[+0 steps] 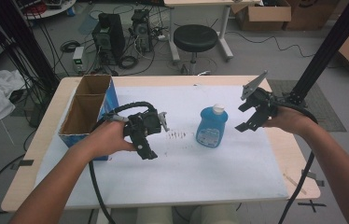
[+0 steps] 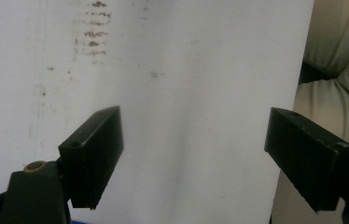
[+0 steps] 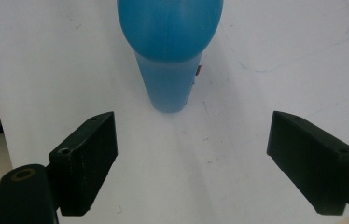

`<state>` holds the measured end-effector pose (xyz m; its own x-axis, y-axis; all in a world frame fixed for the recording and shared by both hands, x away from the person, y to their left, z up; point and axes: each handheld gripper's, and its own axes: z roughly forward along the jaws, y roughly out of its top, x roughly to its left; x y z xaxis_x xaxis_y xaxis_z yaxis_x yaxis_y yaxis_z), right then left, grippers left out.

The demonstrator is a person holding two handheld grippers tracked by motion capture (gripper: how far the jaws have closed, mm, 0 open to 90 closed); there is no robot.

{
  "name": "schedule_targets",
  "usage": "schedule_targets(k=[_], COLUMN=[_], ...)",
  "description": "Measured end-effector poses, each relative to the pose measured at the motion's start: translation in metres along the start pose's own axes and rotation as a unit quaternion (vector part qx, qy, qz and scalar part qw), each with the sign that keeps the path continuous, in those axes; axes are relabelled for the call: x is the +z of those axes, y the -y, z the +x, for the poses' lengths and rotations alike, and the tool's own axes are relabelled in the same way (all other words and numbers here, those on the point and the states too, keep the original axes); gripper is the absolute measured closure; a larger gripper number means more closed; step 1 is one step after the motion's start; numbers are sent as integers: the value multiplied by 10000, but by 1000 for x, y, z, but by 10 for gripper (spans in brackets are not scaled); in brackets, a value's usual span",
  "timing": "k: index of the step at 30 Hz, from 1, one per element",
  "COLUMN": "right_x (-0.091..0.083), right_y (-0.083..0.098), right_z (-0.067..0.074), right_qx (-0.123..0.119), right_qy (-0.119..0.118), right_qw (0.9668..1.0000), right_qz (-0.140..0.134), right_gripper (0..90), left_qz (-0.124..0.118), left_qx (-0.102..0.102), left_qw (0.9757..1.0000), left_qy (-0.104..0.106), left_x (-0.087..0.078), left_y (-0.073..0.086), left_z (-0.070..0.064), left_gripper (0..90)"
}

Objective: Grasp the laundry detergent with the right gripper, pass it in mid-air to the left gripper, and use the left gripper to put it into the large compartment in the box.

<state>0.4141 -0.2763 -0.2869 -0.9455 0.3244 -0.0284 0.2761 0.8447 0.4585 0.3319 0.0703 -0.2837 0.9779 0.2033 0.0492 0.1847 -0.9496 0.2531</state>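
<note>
Ahead of my right gripper (image 3: 191, 161) stands a blue bottle (image 3: 170, 51) — upright on the white sheet (image 3: 266, 60), beyond the jaw tips, nothing between; its top is cut off in that view. Both my pairs of jaws are spread wide and empty. Under my left gripper (image 2: 193, 154) lies bare sheet with faint brown smudges (image 2: 91, 35), its edge near one jaw. Behind that hand sits an open cardboard box (image 1: 88, 105) — its contents I cannot make out.

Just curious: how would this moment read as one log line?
left tool: open, empty | right tool: open, empty | blue bottle: upright, untouched | cardboard box: open
</note>
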Motion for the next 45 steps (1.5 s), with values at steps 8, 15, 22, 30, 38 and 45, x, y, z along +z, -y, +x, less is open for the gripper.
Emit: schedule_targets(k=[8, 15, 22, 30, 38, 45], right_x=[2, 5, 7, 13, 26, 35], right_y=[4, 11, 18, 27, 38, 45], right_z=[0, -1, -1, 1, 4, 6], right_qx=[77, 181, 294, 406, 456, 519], right_qy=[-36, -40, -84, -139, -186, -209], right_qw=[9998, 9991, 9975, 9927, 9878, 9819], right_qz=[-172, -372, -631, -1125, -1479, -1810], right_gripper=[158, 159, 156, 154, 153, 153], left_qz=[17, 12, 27, 27, 23, 18], left_qx=[-12, -39, -38, -35, -56, -75], left_qw=[10000, 10000, 10000, 10000, 10000, 10000], left_qy=[-3, 1, 4, 5, 5, 9], left_x=[0, 1, 2, 2, 2, 2], left_y=[1, 1, 1, 1, 3, 4], left_z=[0, 1, 1, 1, 2, 3], left_gripper=[201, 201, 201, 201, 201, 201])
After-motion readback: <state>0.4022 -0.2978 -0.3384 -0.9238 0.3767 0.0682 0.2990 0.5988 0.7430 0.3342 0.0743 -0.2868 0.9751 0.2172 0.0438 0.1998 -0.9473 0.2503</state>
